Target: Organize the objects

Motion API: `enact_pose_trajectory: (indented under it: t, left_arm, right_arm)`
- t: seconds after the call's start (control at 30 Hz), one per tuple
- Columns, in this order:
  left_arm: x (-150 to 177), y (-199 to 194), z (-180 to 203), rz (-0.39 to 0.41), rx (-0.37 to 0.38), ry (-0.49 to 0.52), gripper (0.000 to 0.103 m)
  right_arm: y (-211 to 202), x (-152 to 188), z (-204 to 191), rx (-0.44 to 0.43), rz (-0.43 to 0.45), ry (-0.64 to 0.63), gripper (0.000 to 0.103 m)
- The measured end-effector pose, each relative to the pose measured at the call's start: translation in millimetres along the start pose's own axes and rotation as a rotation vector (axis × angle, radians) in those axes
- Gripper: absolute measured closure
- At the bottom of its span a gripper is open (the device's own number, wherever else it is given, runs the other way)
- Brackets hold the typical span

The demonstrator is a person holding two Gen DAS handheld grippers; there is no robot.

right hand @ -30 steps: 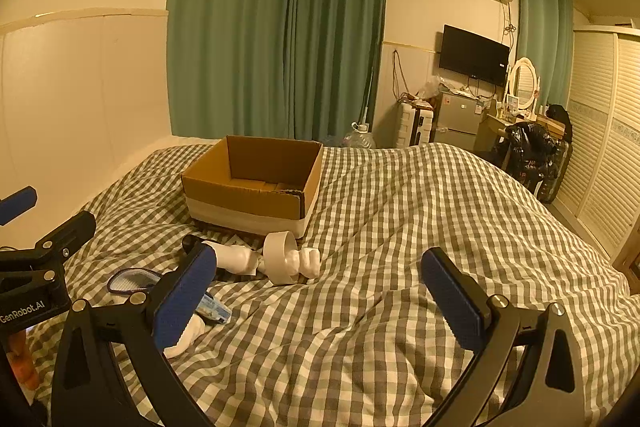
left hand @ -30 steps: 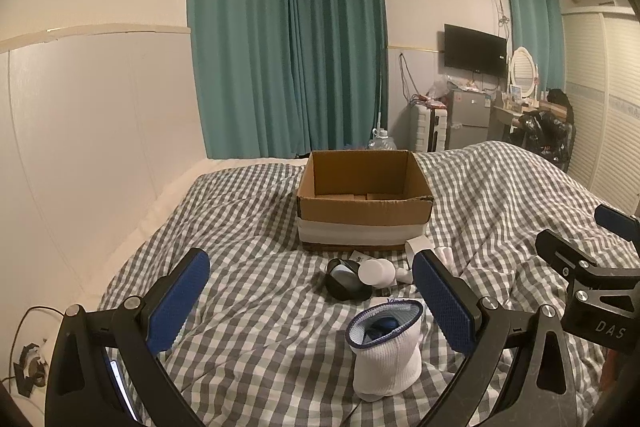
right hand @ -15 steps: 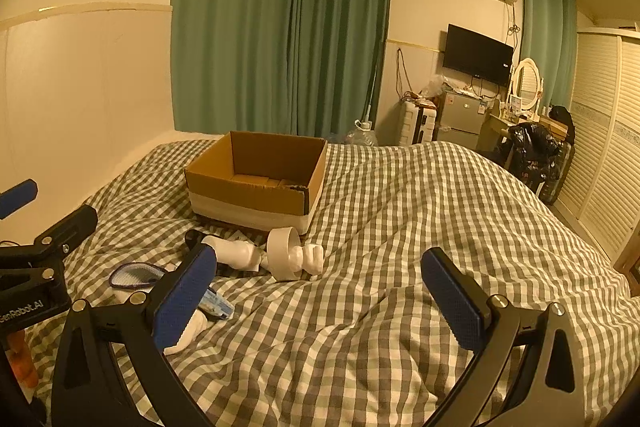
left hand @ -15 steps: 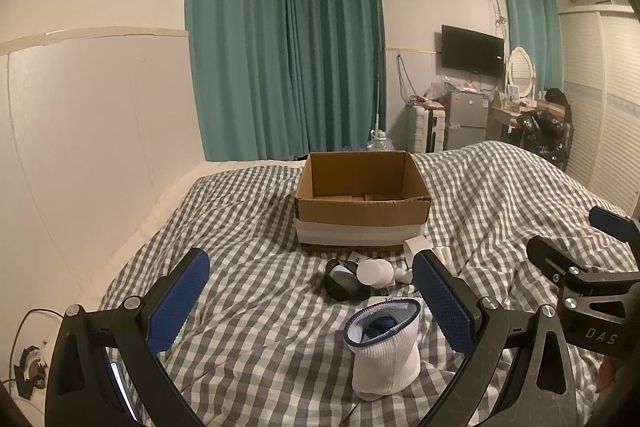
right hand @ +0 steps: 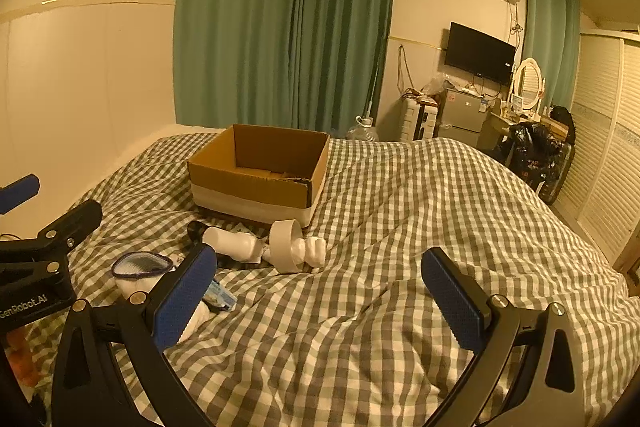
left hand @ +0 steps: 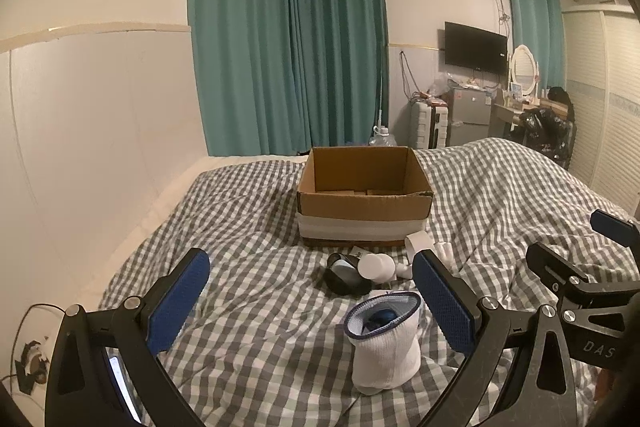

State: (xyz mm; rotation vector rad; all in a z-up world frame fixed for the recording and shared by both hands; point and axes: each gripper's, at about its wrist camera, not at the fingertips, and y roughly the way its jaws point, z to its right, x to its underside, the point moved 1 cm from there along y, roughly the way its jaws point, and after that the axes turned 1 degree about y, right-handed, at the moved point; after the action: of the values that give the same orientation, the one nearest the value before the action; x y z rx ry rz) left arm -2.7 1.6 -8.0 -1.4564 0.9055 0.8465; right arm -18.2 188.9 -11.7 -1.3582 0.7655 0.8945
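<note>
Checked bedspread [left hand: 256, 307] bears an upright white sock [left hand: 386, 343], mouth up, between both spread, empty hand-held grippers.

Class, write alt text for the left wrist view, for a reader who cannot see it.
Open left tongs hover over a gray checked bedspread, empty, a rolled white sock just ahead. Beyond lie a white bottle and an open cardboard box; teal curtains hang behind.
</note>
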Motion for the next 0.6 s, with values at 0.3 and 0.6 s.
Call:
enact_pose_trajectory:
  t: [0.3, 0.6]
  left_arm:
    - [0.6, -5.0, 3.9, -0.004, 0.015, 0.022, 0.0]
    - [7.0, 4.3, 7.7, -0.035, 0.012, 0.026, 0.0]
  right_arm:
    - [1.1, 0.4, -2.7, 0.004, -0.02, -0.016, 0.0]
    - [8.2, 5.1, -1.2, 0.006, -0.016, -0.019, 0.0]
